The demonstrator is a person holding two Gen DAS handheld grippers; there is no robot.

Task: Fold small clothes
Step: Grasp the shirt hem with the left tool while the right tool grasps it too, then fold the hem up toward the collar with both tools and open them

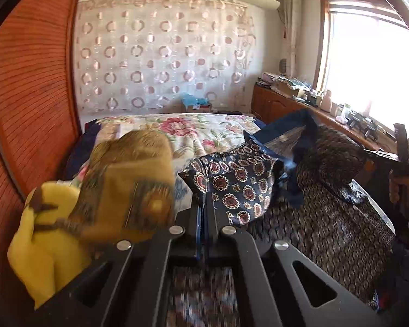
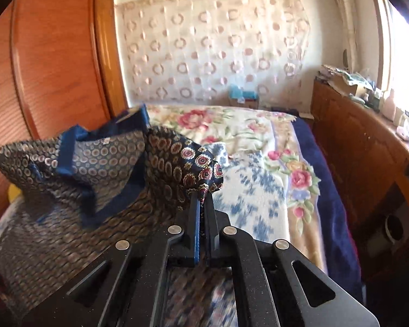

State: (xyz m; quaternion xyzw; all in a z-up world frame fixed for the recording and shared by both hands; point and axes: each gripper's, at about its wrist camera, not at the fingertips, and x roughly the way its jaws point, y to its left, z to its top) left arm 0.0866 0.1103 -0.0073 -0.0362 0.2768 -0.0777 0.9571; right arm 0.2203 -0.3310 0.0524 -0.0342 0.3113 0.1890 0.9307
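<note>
A dark navy garment (image 1: 240, 179) with red and gold medallions and blue trim hangs lifted above the bed, stretched between both grippers. My left gripper (image 1: 205, 203) is shut on one pinched corner of it, with cloth bunching just past the tips. My right gripper (image 2: 203, 196) is shut on another corner of the same garment (image 2: 109, 163), whose blue-edged inner side sags open to the left. In the left wrist view a hand (image 1: 396, 188) holds the other tool at the far right edge.
A blurred olive-brown cloth (image 1: 128, 185) and a yellow cloth (image 1: 49, 245) sit at the left. The bed has a floral blanket (image 2: 259, 136). An orange wardrobe (image 1: 27, 109) stands on the left, and a cluttered wooden cabinet (image 2: 354, 150) runs under the window.
</note>
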